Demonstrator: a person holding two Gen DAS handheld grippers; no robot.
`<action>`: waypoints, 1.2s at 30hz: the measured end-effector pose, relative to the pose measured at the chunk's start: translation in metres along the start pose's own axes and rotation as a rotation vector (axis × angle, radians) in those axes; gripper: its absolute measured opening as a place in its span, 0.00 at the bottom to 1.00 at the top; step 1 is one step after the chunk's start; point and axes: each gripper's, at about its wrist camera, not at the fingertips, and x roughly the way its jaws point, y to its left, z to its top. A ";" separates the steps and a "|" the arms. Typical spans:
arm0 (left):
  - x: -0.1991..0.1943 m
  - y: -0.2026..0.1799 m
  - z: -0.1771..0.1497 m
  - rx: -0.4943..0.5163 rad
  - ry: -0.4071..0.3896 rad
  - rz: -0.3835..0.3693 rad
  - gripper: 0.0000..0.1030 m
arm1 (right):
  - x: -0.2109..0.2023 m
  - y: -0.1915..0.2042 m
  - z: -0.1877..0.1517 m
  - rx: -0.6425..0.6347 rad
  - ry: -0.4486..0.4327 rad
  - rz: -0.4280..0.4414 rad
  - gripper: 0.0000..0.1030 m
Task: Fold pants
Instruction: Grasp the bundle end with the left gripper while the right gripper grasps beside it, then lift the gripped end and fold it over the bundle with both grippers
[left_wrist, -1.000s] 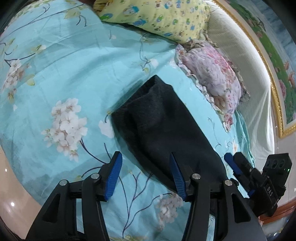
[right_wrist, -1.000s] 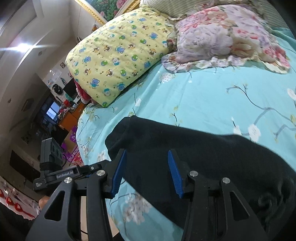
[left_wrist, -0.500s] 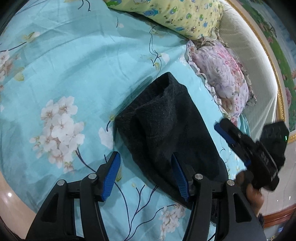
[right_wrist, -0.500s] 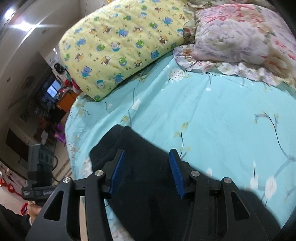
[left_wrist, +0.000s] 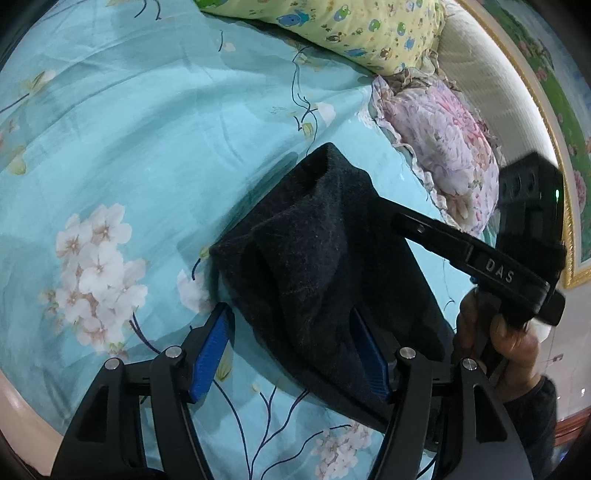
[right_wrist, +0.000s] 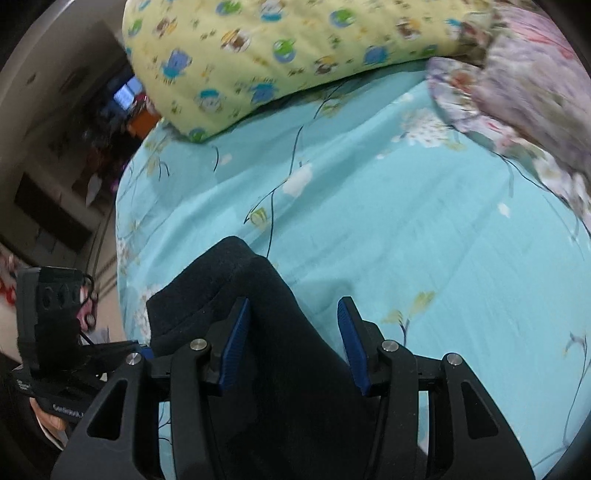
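Black pants (left_wrist: 314, 251) lie folded into a long strip on a turquoise flowered bed sheet (left_wrist: 147, 147). My left gripper (left_wrist: 295, 350) hangs low over the strip's near end, its jaws opening. One blue pad is over the cloth and the other over bare sheet, neither pressing. A hand (left_wrist: 513, 343) holds the right tool's black body (left_wrist: 480, 258), which reaches in over the pants. In the right wrist view my right gripper (right_wrist: 293, 345) stands open just above the pants (right_wrist: 280, 387), with dark fabric showing between its pads.
A yellow cartoon-print pillow (left_wrist: 351, 26) and a pink floral pillow (left_wrist: 443, 147) lie against the cream headboard (left_wrist: 480, 74). The bed's wooden edge (left_wrist: 22, 398) runs at lower left. The left tool's body (right_wrist: 48, 325) and a cluttered room (right_wrist: 110, 110) sit beyond the bed.
The right gripper has swept sideways along the pants and rolled, coming into the left wrist view. The left gripper's jaws have spread wider and it has edged closer to the cloth.
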 end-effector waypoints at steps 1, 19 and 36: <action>0.001 -0.001 0.000 0.003 -0.002 0.004 0.64 | 0.003 0.002 0.002 -0.017 0.013 0.002 0.49; -0.016 -0.031 0.000 0.132 -0.077 0.003 0.15 | -0.023 0.027 -0.007 -0.077 -0.007 0.024 0.18; -0.068 -0.162 -0.040 0.395 -0.117 -0.218 0.14 | -0.174 0.001 -0.075 0.103 -0.343 0.070 0.17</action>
